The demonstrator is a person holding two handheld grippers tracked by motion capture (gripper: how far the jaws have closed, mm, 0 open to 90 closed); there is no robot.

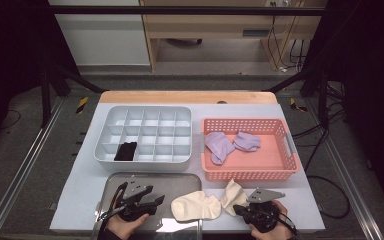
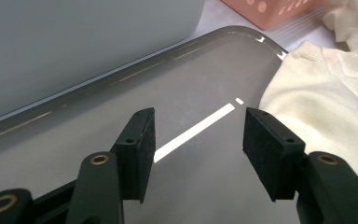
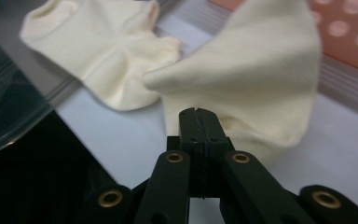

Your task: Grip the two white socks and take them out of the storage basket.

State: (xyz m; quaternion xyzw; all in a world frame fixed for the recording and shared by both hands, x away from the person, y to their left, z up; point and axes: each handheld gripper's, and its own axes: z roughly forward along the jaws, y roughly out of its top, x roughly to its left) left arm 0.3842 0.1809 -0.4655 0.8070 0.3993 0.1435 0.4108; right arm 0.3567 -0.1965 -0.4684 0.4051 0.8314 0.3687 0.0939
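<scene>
From above, your right claw sits at the desk's near edge, pinching the second cream sock; its mate, the flat cream sock, lies across the metal tray's right rim. Along the left claw, the jaws stand wide over bare tray: advance right onto the flat sock. Along the right claw, jaws are clamped on fabric; lift clear of the pink basket wall.

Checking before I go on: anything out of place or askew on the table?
One thing: the flat cream sock lies half on the metal tray, half off its right edge. The right gripper pinches the other cream sock. Nothing spilled or damaged.
</scene>
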